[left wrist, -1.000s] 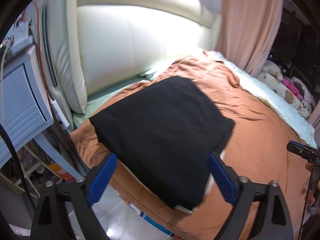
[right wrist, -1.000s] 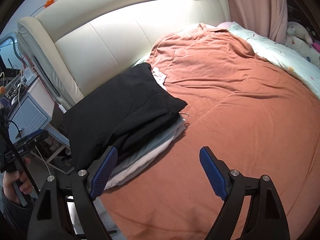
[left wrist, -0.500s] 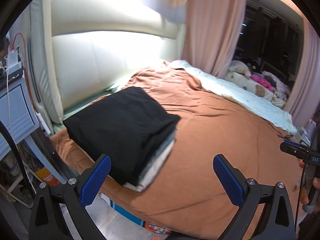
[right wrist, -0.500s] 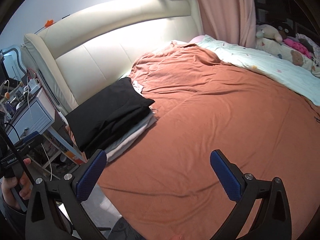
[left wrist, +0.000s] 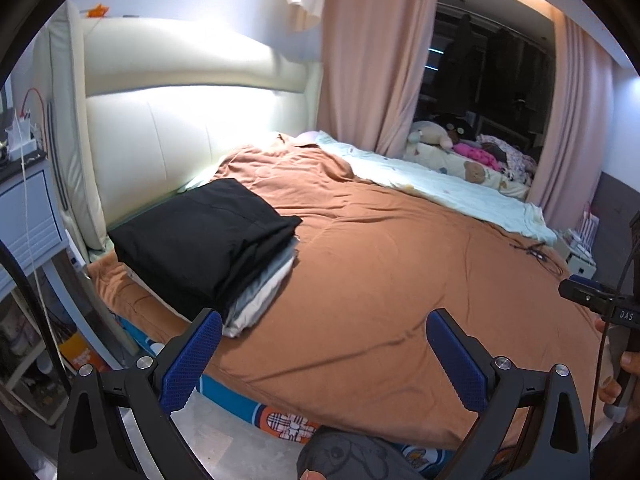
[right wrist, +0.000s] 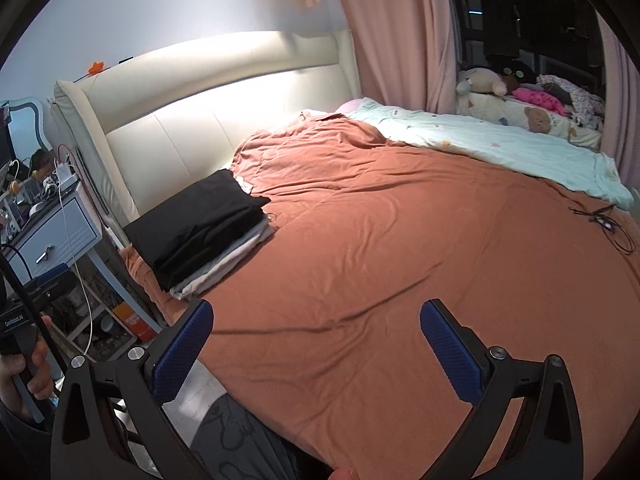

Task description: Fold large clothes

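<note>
Evidently the fold is finished: the folded black garment (left wrist: 200, 240) tops a neat stack of grey and white clothes (right wrist: 224, 270) near the cream headboard (left wrist: 180, 128) on the rust-orange bedspread (right wrist: 400, 260). Left gripper (left wrist: 324, 350) and right gripper (right wrist: 316, 344) hang spread-fingered, empty. Next comes fetching another unfolded garment, though none shows.

Left wrist view: camera sits behind its blue-padded fingers (left wrist: 192, 360) at the near edge of the bed, off the rust-orange bedspread (left wrist: 380, 264), facing across it toward the cream padded headboard (left wrist: 180, 132) and pink curtains (left wrist: 368, 60).

Right wrist view: same near edge, stationed further right, facing the same way, with its own fingers (right wrist: 180, 350) in the foreground.

Shared ground: bedspread, headboard, curtains, the folded black garment stack (left wrist: 204, 236) at the left corner (well ahead of both cameras), and the pale blue bedside cabinet (right wrist: 52, 232). Each view catches the opposite handle at its edge.
</note>
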`<control>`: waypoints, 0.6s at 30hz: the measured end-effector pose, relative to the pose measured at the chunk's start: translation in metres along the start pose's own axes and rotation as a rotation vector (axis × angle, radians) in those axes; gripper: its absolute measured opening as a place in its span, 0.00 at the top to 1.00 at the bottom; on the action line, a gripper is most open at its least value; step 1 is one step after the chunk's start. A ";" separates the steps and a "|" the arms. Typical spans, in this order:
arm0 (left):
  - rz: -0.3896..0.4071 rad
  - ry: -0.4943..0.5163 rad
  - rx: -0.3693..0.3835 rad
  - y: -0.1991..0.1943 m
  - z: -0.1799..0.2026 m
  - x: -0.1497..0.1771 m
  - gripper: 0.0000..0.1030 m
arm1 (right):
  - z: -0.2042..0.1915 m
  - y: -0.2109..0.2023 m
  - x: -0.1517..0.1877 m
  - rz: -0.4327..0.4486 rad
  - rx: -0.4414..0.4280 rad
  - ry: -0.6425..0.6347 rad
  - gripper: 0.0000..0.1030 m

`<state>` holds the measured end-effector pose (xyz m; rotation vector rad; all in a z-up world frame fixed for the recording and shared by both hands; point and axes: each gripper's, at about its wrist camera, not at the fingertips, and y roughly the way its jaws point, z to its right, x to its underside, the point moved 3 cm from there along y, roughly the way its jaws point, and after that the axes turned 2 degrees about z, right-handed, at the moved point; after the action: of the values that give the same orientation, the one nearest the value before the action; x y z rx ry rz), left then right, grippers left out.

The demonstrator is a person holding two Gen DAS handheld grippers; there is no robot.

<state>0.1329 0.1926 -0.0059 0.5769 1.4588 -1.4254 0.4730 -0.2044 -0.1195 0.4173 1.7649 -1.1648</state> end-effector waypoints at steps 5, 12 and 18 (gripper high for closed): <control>0.017 0.036 0.028 -0.023 0.017 0.023 0.00 | -0.001 -0.035 0.037 0.049 0.027 -0.002 0.00; 0.058 0.060 0.058 -0.056 0.028 0.050 0.00 | -0.011 -0.072 0.080 0.099 0.080 -0.009 0.00; 0.106 0.086 0.075 -0.087 0.036 0.070 0.00 | -0.024 -0.092 0.105 0.125 0.115 -0.035 0.00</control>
<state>0.0409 0.1213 -0.0195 0.7601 1.4251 -1.3913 0.3444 -0.2501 -0.1575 0.5641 1.6234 -1.1807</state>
